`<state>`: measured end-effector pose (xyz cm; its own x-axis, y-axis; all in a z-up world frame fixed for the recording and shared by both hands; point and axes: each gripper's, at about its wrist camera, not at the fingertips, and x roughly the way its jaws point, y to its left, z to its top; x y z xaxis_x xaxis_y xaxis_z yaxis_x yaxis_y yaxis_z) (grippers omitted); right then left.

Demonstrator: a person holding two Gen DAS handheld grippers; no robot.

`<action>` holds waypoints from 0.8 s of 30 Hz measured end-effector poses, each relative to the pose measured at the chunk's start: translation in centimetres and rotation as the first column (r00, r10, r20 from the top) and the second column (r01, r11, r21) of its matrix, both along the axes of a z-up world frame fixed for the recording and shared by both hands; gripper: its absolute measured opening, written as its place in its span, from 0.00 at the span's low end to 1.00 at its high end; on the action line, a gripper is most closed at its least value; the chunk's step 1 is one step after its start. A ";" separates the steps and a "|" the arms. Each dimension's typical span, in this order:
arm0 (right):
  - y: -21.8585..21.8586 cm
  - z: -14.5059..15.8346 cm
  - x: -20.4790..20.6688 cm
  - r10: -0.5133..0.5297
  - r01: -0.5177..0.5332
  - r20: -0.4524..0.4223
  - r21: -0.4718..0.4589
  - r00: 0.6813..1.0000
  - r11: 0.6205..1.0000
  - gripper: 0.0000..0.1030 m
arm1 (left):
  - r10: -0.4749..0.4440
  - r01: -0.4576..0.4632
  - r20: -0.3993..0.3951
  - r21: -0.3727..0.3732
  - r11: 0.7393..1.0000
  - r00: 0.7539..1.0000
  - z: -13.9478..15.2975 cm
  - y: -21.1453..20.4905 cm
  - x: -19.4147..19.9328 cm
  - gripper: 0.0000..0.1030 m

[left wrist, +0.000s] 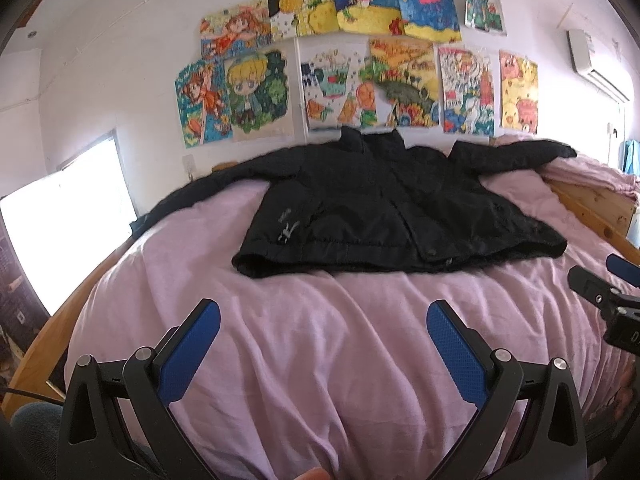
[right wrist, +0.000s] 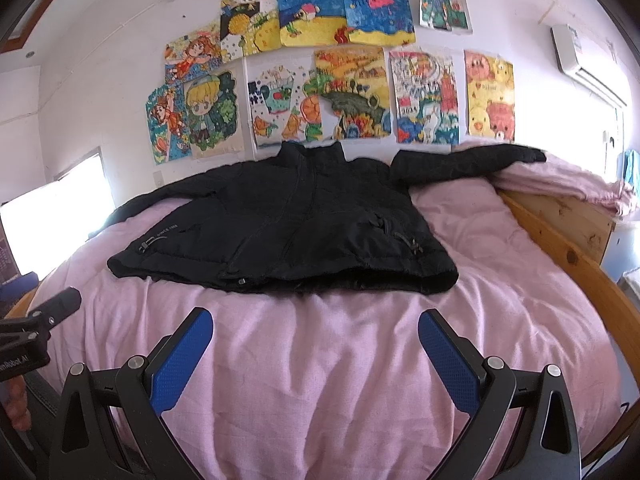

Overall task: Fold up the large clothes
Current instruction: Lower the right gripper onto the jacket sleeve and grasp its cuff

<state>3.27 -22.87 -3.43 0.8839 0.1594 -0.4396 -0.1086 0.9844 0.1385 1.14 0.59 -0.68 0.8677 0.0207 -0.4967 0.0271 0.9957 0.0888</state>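
Observation:
A black padded jacket (left wrist: 384, 208) (right wrist: 288, 232) lies flat and front-up on the pink bedcover (left wrist: 320, 340) (right wrist: 312, 360), collar toward the wall and both sleeves spread out sideways. My left gripper (left wrist: 323, 310) hovers open over bare bedcover, short of the jacket's hem, nothing between its blue pads (left wrist: 188, 356). My right gripper (right wrist: 315, 316) is open too, just short of the hem near the jacket's middle, and empty. Each gripper shows at the edge of the other's view: the right gripper (left wrist: 600, 292) and the left gripper (right wrist: 48, 312).
A wooden bed frame (right wrist: 560, 240) runs along the right side, with a folded pink cover (right wrist: 560, 180) on its end. Children's drawings (left wrist: 360, 60) cover the wall behind. A bright window (left wrist: 60, 220) is at left, an air conditioner (left wrist: 596, 64) at upper right.

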 end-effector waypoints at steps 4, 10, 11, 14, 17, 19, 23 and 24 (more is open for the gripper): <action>-0.3 -0.3 1.0 -0.035 0.034 -0.100 -0.009 0.994 0.999 1.00 | 0.016 -0.011 -0.127 0.042 0.999 0.992 -1.7 0.1 1.9 0.99; -1.4 0.7 2.4 -0.075 0.075 -0.303 -0.013 0.950 0.997 1.00 | -0.052 0.079 -0.273 0.089 0.993 0.961 -0.8 -1.9 3.5 0.99; -1.7 1.5 2.6 -0.062 0.067 -0.336 0.005 0.940 0.998 1.00 | -0.063 0.092 -0.278 0.091 0.992 0.959 -0.4 -2.3 3.7 0.99; -2.9 3.8 3.2 -0.046 0.078 -0.410 0.061 0.911 0.995 1.00 | -0.077 0.110 -0.295 0.096 0.989 0.952 2.0 -3.3 5.1 0.99; -4.4 6.3 4.8 -0.016 0.077 -0.440 0.121 0.898 0.990 1.00 | -0.059 0.092 -0.302 0.097 0.991 0.951 4.3 -3.7 7.4 0.99; -5.7 7.8 6.1 -0.033 0.094 -0.432 0.120 0.901 0.988 1.00 | -0.041 0.079 -0.296 0.118 0.990 0.954 5.7 -4.4 9.1 0.99; -8.1 10.5 9.4 -0.074 0.104 -0.397 0.054 0.915 0.993 1.00 | -0.012 0.050 -0.284 0.128 0.991 0.959 7.8 -5.0 13.1 0.99; -8.6 11.0 9.9 -0.082 0.107 -0.389 0.044 0.918 0.993 1.00 | -0.008 0.048 -0.305 0.125 0.991 0.952 8.2 -5.2 14.5 0.99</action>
<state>13.20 -31.49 7.54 0.6599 0.1218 -0.7414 0.0588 0.9754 0.2126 15.59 -4.65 7.48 0.6773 0.0800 -0.7313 0.1004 0.9747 0.1996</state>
